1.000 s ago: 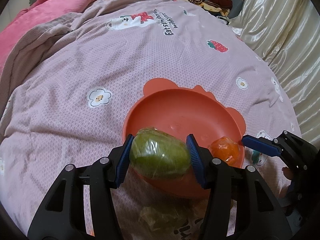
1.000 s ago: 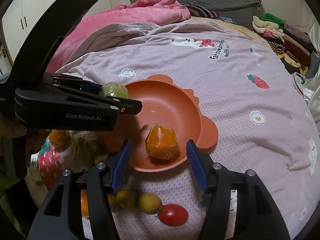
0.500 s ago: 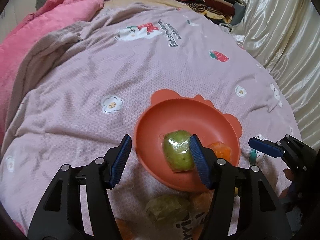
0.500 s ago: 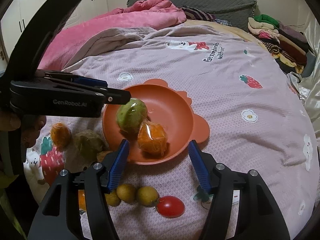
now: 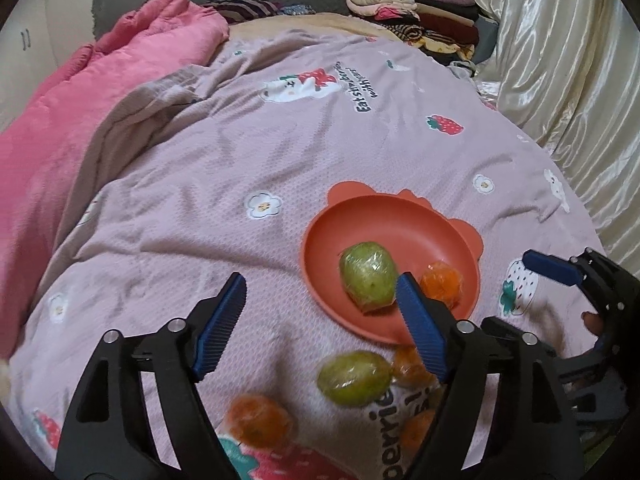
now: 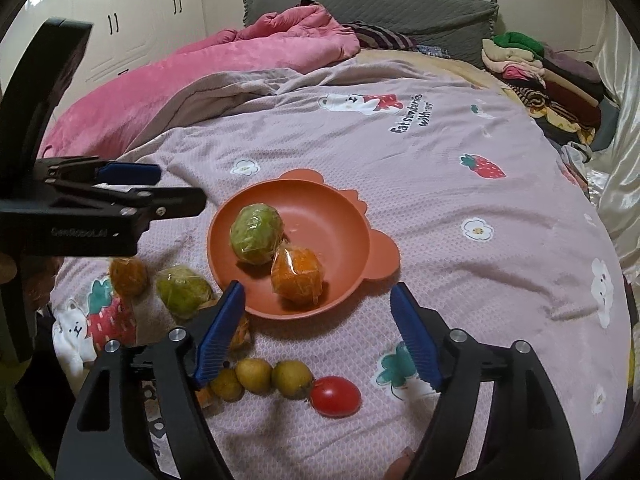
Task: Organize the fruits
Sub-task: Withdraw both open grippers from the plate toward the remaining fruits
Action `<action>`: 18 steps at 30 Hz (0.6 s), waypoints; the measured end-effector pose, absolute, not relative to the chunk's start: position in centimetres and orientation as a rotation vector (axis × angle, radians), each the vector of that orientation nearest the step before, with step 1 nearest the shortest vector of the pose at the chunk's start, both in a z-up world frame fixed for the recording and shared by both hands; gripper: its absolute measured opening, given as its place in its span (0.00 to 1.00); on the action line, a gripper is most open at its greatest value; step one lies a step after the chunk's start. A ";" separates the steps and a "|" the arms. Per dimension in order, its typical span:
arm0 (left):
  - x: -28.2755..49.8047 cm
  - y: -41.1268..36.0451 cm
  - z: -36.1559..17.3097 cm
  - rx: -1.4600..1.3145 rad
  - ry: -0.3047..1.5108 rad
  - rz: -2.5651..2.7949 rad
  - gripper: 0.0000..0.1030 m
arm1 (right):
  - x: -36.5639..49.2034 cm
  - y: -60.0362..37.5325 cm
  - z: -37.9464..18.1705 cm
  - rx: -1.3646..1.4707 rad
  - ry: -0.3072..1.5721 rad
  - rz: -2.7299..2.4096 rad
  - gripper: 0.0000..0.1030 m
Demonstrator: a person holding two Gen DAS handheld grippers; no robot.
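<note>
Both tongs, left (image 5: 320,314) and right (image 6: 316,326), have just been spreading, nothing between them | green fruit (image 6: 257,234) and orange fruit (image 6: 297,277) sit touching in the red bowl (image 6: 348,236) | risk: soft bed (image 6: 460,240) may tip bowl, wrapped fruit rolls out | loose fruit beside bowl yet ungathered

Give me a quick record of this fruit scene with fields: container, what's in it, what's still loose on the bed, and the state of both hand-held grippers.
container: orange bowl on the bedspread
in bowl: wrapped green fruit; wrapped orange fruit
loose: another green fruit, orange fruit, three small yellow fruits, red tomato
left hand-held gripper: open, empty, jaws just opened
right hand-held gripper: open, empty, jaws just opened
</note>
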State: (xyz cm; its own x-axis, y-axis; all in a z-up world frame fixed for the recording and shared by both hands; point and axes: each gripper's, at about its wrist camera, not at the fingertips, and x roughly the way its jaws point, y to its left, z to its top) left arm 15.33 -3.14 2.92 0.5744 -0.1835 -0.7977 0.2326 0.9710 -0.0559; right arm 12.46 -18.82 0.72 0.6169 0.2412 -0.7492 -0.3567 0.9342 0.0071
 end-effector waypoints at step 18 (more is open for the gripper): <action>11.1 -1.8 4.5 0.074 0.867 -0.185 0.82 | 10.0 -19.5 2.5 -0.108 0.793 0.306 0.88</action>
